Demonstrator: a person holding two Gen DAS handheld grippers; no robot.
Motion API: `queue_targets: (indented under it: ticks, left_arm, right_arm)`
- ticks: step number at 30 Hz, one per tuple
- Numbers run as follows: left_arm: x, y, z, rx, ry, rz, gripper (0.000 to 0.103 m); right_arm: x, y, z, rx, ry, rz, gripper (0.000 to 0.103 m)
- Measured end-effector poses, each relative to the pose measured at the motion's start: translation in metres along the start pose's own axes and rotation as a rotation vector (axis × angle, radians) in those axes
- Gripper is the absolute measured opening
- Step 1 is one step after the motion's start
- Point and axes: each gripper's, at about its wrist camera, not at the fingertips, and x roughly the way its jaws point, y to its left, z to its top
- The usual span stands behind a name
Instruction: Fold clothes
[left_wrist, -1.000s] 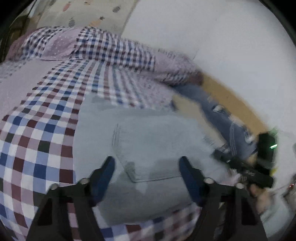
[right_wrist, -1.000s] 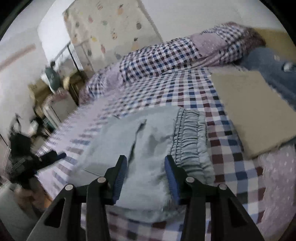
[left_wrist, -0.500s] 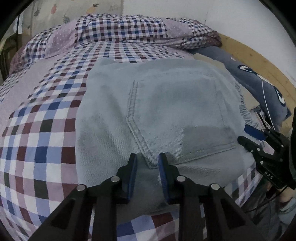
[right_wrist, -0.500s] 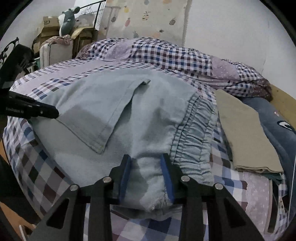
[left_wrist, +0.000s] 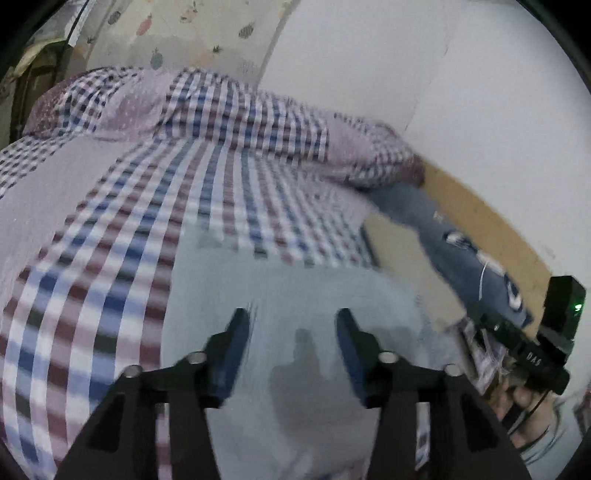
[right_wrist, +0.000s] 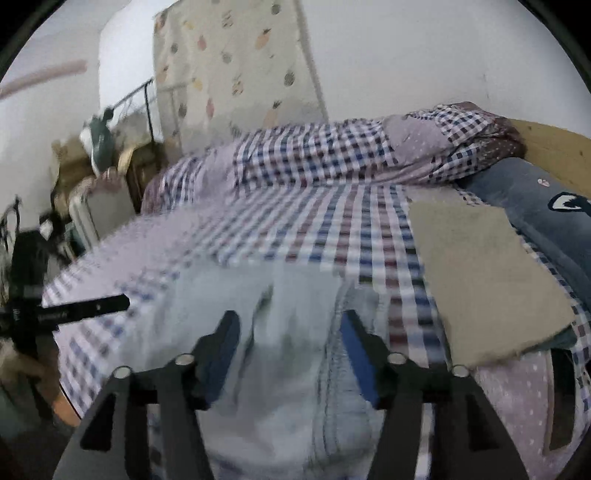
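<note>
A folded pair of light blue jeans (left_wrist: 295, 295) lies on the checked bedsheet (left_wrist: 110, 258), near the bed's front edge. My left gripper (left_wrist: 291, 317) hovers over its near part; the jaws are opening and the pads do not press the cloth. In the right wrist view the same jeans (right_wrist: 288, 295) show their elastic waistband on the right. My right gripper (right_wrist: 290, 319) hangs above them, its jaws also opening with nothing pinched. Each gripper shows in the other's view: the right gripper (left_wrist: 532, 354) at the far right, the left gripper (right_wrist: 74, 310) at the far left. Both views are motion-blurred.
A folded tan garment (right_wrist: 480, 277) lies right of the jeans, beside a dark blue cushion (right_wrist: 535, 206). A bunched checked duvet (right_wrist: 332, 155) runs along the wall. A wooden bed board (right_wrist: 554, 144) stands at the right, with furniture and clutter (right_wrist: 92, 147) off the bed's left.
Half a second ago both grippers stood nearly closed on the jeans' near edge. Both have since let go, spread their jaws and risen away from the cloth.
</note>
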Motion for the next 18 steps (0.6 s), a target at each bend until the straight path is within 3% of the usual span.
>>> queue_targets:
  ticks: [1, 3, 9, 15, 18]
  left_arm:
    - [0.004, 0.000, 0.007, 0.004, -0.006, -0.003, 0.063]
    - [0.024, -0.004, 0.023, 0.023, -0.010, 0.001, 0.070]
    - [0.096, -0.010, 0.048, 0.051, 0.013, 0.052, 0.081]
    - [0.160, 0.009, 0.050, 0.073, 0.074, 0.178, 0.082]
    - [0.187, 0.020, 0.035, 0.102, 0.152, 0.244, 0.082]
  right_arm:
    - [0.004, 0.001, 0.010, 0.009, -0.007, 0.001, 0.078]
    - [0.018, 0.001, 0.031, 0.007, -0.021, -0.017, 0.083]
    - [0.081, 0.004, 0.066, 0.012, 0.008, -0.055, 0.090]
    - [0.153, -0.012, 0.054, 0.041, 0.122, -0.068, 0.093]
    - [0.187, -0.035, 0.031, 0.112, 0.244, -0.097, 0.099]
